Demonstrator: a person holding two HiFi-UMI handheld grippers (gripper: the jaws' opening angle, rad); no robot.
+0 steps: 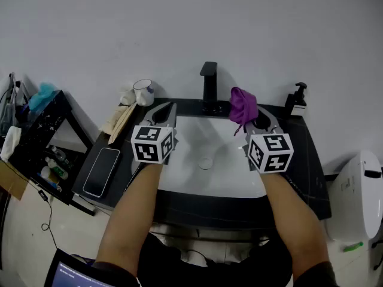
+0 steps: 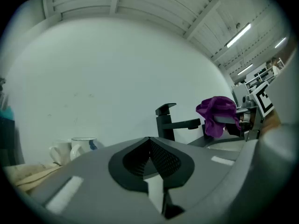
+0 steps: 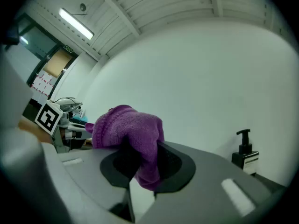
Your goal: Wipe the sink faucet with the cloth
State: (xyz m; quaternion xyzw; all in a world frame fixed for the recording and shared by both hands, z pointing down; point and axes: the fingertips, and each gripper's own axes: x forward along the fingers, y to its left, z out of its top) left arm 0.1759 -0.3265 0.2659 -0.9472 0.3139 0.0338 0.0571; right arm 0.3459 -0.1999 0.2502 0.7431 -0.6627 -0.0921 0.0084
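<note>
White wall (image 1: 119, 34) behind faucet (image 1: 209, 88); right gripper (image 1: 258, 118) just right of faucet pinches purple cloth (image 1: 243, 105); left gripper (image 1: 164, 110), left of faucet, closed, empty; spout drag may pull cloth free.

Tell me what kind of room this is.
Probably a bathroom: a white sink with a black faucet, a soap pump bottle on the counter, and what looks like a toilet at the right.
</note>
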